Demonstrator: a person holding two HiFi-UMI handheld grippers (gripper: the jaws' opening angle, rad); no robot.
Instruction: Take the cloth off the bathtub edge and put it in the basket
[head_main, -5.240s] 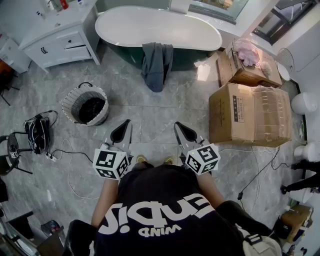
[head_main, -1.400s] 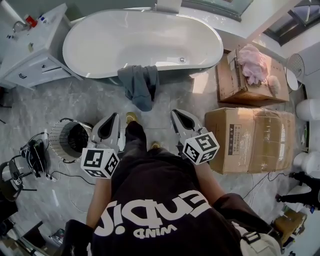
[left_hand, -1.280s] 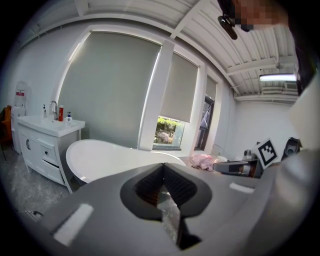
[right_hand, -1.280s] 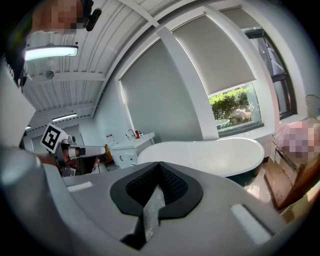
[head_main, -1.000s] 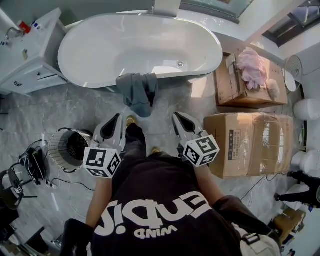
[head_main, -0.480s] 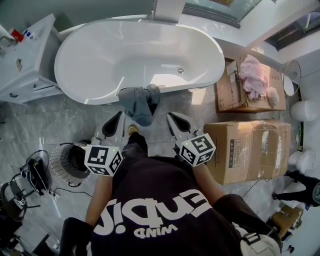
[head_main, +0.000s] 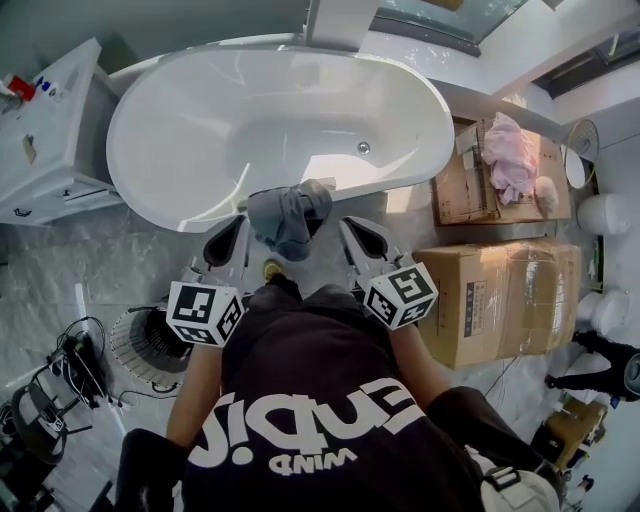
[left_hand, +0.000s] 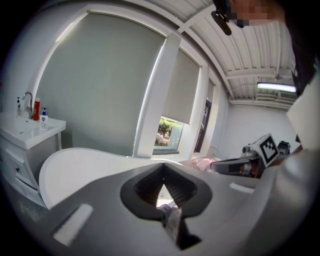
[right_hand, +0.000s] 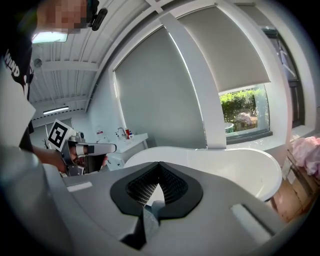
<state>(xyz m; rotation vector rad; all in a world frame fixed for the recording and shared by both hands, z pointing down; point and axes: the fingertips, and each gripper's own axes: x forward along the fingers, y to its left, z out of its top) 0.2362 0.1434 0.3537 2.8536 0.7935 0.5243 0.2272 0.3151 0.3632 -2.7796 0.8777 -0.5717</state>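
Observation:
A grey cloth (head_main: 287, 215) hangs bunched over the near rim of the white bathtub (head_main: 200, 110). My left gripper (head_main: 238, 224) points at the tub just left of the cloth, and its jaws are shut with nothing in them. My right gripper (head_main: 348, 224) stands just right of the cloth, also shut and empty. Neither touches the cloth. The round wicker basket (head_main: 145, 340) stands on the floor at the lower left, partly hidden behind my left gripper's marker cube. The left gripper view shows the tub (left_hand: 75, 165) ahead and the right gripper (left_hand: 235, 165) alongside.
Two cardboard boxes (head_main: 505, 285) stand right of the tub, the far one carrying a pink cloth (head_main: 510, 140). A white vanity (head_main: 45, 130) stands left of the tub. A black bag and cables (head_main: 40, 430) lie on the floor at the lower left.
I have stepped up to the tub. Both grippers have come forward to either side of the cloth, still shut. The basket now lies behind and to my left.

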